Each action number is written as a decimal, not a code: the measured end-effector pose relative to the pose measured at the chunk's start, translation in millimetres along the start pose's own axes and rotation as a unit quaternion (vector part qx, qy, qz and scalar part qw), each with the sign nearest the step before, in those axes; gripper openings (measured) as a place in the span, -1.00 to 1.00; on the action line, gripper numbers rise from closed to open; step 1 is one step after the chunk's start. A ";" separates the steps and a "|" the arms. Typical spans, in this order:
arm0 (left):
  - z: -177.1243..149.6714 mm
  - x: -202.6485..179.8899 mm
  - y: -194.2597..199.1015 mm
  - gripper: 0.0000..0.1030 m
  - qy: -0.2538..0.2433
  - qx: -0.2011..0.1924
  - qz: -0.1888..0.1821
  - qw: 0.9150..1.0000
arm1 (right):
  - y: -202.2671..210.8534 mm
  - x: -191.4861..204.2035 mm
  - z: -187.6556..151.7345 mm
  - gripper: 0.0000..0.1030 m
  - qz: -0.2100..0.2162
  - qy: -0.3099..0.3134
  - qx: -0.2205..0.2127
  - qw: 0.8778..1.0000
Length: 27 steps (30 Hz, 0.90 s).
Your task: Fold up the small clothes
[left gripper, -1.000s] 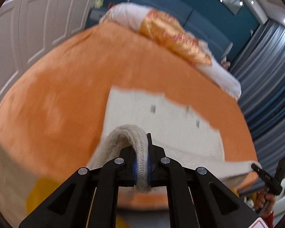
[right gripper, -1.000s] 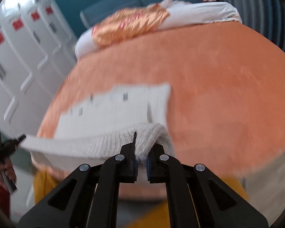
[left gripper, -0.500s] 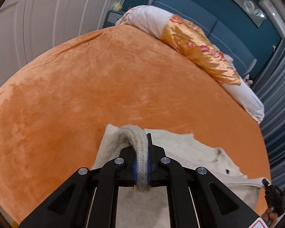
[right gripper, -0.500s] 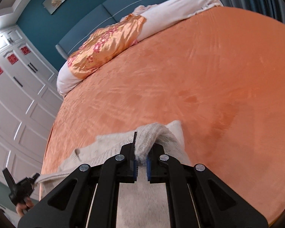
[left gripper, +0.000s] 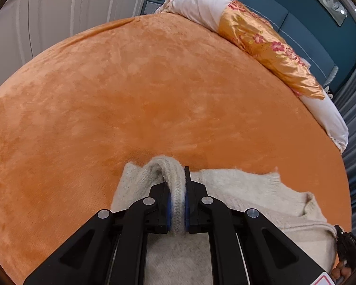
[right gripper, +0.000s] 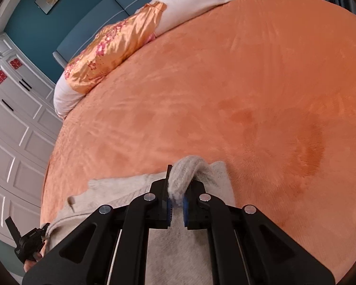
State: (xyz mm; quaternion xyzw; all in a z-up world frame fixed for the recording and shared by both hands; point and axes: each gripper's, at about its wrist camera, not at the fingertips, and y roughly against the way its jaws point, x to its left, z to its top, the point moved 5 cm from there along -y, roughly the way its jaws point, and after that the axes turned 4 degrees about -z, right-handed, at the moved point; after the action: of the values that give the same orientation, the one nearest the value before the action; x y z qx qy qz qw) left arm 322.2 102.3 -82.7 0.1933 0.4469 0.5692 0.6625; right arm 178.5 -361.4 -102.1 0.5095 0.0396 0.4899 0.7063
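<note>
A cream knitted sweater (left gripper: 244,190) lies on the orange bed cover (left gripper: 130,95), near its front edge. My left gripper (left gripper: 176,201) is shut on a ribbed edge of the sweater at its left corner. My right gripper (right gripper: 176,199) is shut on the ribbed edge at the sweater (right gripper: 121,190) right corner. Each gripper holds its corner low over the orange cover (right gripper: 249,95). The right gripper shows at the far right of the left wrist view (left gripper: 346,244), and the left gripper at the far left of the right wrist view (right gripper: 26,239). The sweater part under the grippers is hidden.
A white bolster (left gripper: 197,4) with an orange flowered cover (left gripper: 268,45) lies along the far side of the bed. White wardrobe doors (right gripper: 9,118) stand to the left. A blue padded headboard (right gripper: 87,21) is behind. Grey curtains (left gripper: 353,109) hang at the right.
Both grippers have carried the sweater edge forward over the bed and lowered it. The sweater, which hung stretched between them, now lies on the cover.
</note>
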 end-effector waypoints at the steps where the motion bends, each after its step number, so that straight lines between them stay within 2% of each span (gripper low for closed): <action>1: -0.2 1.7 -3.8 -0.88 0.001 0.002 0.000 1.000 | -4.6 -2.2 -1.0 -0.90 -0.001 0.000 0.003 1.000; 7: -2.8 5.5 -17.9 -0.84 -0.007 -0.002 0.003 1.000 | -20.5 -3.2 -2.1 -0.90 -0.006 0.014 0.007 1.000; 11: -3.1 10.5 -24.5 -0.71 0.000 -0.007 -0.001 1.000 | -29.7 -3.9 -3.5 -0.90 -0.007 0.027 0.005 1.000; 16: -3.3 7.8 -28.9 -0.70 -0.006 -0.019 0.000 1.000 | -33.0 -2.3 -4.7 -0.90 -0.005 0.044 -0.004 0.999; 19: -3.1 7.6 -28.2 -0.70 -0.001 -0.019 -0.008 1.000 | -29.2 -6.2 -2.8 -0.84 0.027 0.027 -0.006 0.999; 22: 2.3 7.5 -8.8 -0.65 0.022 -0.012 -0.042 0.999 | 0.1 -6.4 6.6 -0.78 0.069 -0.004 -0.018 0.997; 24: 5.1 3.8 19.0 -0.46 0.025 -0.018 -0.074 0.997 | 38.2 1.1 9.3 -0.66 0.091 0.010 -0.045 0.995; 25: 5.8 2.7 37.1 0.12 0.021 -0.030 -0.071 0.997 | 52.4 4.3 7.3 -0.56 0.090 0.024 -0.051 0.994; 26: 6.4 4.4 56.1 0.77 0.018 -0.052 -0.048 0.997 | 70.4 5.3 3.6 0.01 0.067 0.043 -0.067 0.995; 27: 6.4 6.7 81.3 0.84 0.014 -0.095 -0.042 0.994 | 85.2 3.6 0.5 0.40 0.049 0.054 -0.089 0.993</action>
State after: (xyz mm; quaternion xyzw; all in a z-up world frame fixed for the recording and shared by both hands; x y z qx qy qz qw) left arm 279.9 132.6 -19.7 0.1025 0.4073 0.5836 0.6950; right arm 125.1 -359.0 -35.6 0.4186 0.0092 0.5525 0.7207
